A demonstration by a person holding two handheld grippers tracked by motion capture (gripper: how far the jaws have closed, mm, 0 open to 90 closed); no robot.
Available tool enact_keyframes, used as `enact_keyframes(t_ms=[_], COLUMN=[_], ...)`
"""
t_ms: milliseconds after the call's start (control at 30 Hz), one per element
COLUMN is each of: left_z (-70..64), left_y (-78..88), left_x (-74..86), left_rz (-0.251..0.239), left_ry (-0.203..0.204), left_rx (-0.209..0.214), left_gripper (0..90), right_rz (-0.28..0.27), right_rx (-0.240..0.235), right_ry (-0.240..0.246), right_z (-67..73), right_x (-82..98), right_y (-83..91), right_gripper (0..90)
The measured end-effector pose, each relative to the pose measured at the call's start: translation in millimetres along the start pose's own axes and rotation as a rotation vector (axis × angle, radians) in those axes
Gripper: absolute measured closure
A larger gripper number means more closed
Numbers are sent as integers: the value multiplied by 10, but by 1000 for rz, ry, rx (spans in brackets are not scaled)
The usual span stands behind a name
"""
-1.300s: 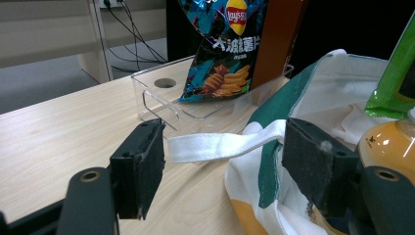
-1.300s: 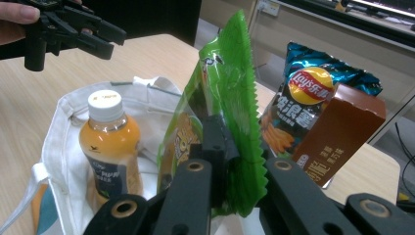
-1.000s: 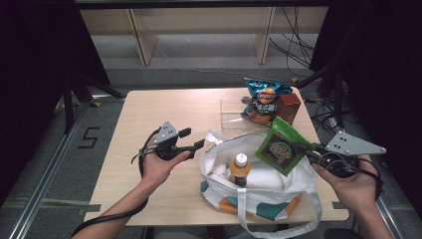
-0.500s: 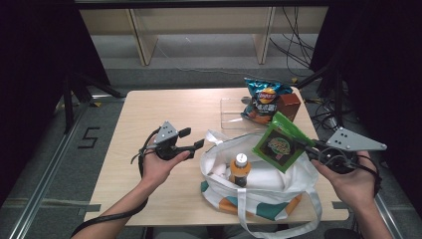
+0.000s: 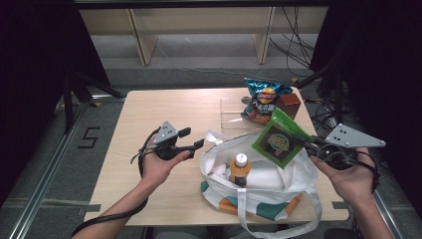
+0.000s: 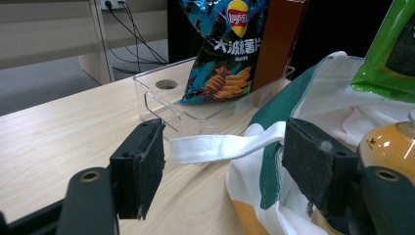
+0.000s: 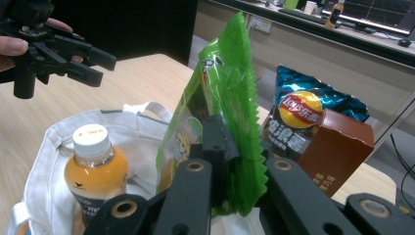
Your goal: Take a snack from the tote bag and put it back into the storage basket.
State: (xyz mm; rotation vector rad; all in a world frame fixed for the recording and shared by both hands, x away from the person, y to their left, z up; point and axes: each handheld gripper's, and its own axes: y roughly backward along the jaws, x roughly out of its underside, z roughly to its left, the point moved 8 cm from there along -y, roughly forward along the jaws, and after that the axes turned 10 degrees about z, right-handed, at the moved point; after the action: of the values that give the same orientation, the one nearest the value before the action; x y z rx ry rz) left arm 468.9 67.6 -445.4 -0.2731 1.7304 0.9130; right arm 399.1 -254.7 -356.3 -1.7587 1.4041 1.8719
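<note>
Two grippers on screen, going left to right. My left gripper (image 5: pixel 191 139) sits at about 9 o'clock from the tote bag (image 5: pixel 278 184), jaws spread wide with nothing pinched; in the left gripper view the bag's white handle strap (image 6: pixel 220 147) lies on the table between the pads, untouched. Inside the bag an orange juice bottle (image 5: pixel 240 170) stands upright.

Over at 3 o'clock, my right gripper (image 5: pixel 308 145) is clamped tight on the green snack packet (image 5: pixel 278 139), holding it tilted just above the bag's open mouth. I reckon that packet is light, crinkly and a bit slick, so a hold on the flat sealed edge is the way to go, not the puffy middle where the contents could crush.

Up at 12 o'clock from the bag, a blue chips bag (image 5: pixel 263 98) and a brown box (image 5: pixel 288 103) stand in a clear tray (image 5: pixel 231 112).
</note>
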Motion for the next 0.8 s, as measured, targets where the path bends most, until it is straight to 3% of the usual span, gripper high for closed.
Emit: enact_keyframes(t_ms=[467,533,567,800], left_z=[5,5,5,3], left_y=[5,5,5,-2], left_x=[-5,-4,-4,-8], left_rz=[-1,-1,-1,-8], left_ry=[-2,-2,-2,-2], left_rx=[0,-1,0,6], left_gripper=[317,317,317,317], right_rz=[-26,-25,-32,-30], right_rx=[17,14,16,19], right_ry=[4,-12,5,-20], right_z=[-51,-48,-64,-84], right_x=[-99,-109,-122,-154], right_y=[-41,-46,-49,-52], right_gripper=[854,854,854,854])
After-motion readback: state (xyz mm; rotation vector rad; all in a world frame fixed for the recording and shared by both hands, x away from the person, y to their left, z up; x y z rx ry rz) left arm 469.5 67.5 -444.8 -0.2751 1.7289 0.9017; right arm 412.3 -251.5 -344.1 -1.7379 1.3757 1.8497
